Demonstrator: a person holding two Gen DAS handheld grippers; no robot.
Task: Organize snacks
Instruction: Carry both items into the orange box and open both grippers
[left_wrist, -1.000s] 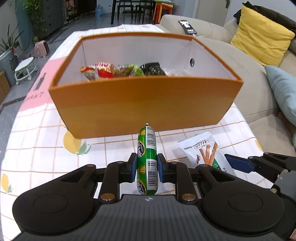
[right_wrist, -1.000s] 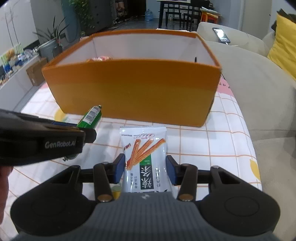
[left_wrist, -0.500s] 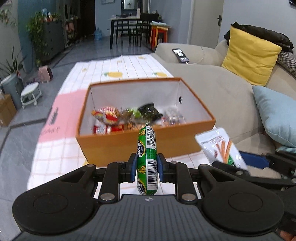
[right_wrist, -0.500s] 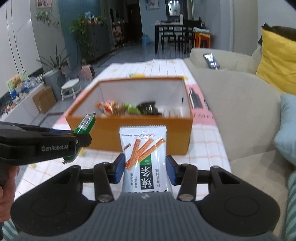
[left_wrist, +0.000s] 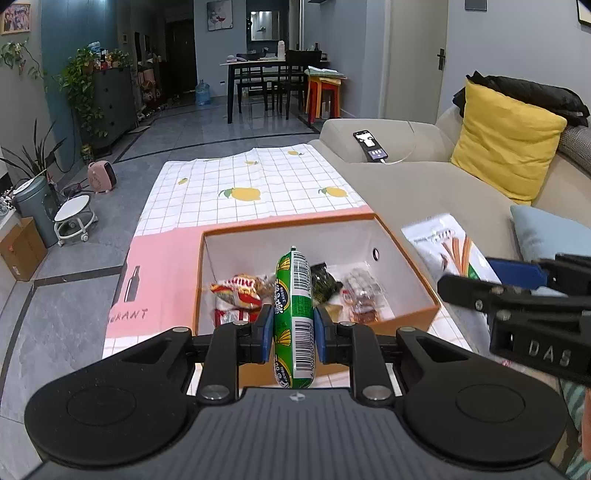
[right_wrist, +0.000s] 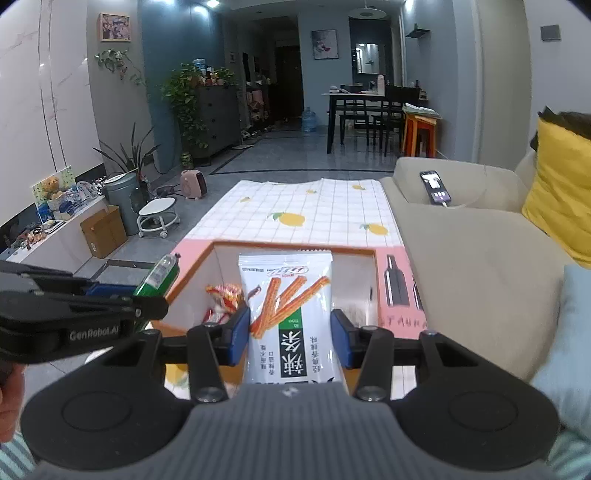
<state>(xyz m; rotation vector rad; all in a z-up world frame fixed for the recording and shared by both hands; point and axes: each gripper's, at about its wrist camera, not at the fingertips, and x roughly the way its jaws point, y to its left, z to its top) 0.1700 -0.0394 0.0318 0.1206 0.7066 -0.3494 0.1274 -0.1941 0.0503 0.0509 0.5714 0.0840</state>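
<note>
Closest to the left wrist camera, the left hand-held gripper (left_wrist: 292, 326) is clenched on a green sausage stick (left_wrist: 293, 317), its blue pads pressing the stick's two sides near the middle. The stick's long axis runs along the fingers, one end back toward the camera and the other pointing forward, out past the fingertips toward the orange box (left_wrist: 406, 251). Beside it, the right hand-held gripper (right_wrist: 290, 338) is grasping a white packet of spicy strips (right_wrist: 291, 314) by its two side edges; the packet stands lengthwise along the fingers, its printed lettering upside down in that camera and its crimped far edge pointing at the box. Both snacks are held up in the air, on the near side of the box and above it. Below and just beyond them the box sits open on a surface covered by a checked lemon-print cloth (left_wrist: 258, 184), with a pink sheet (left_wrist: 162, 273) under the box. Inside lie several wrapped snacks, among them a red-and-yellow packet (left_wrist: 240, 291), a dark packet (left_wrist: 323, 282) and a clear pack of small pieces (left_wrist: 362, 291). To the right runs a beige sofa (left_wrist: 424, 184) with a phone (left_wrist: 370, 145) on its arm and a yellow cushion (left_wrist: 506, 155).
</note>
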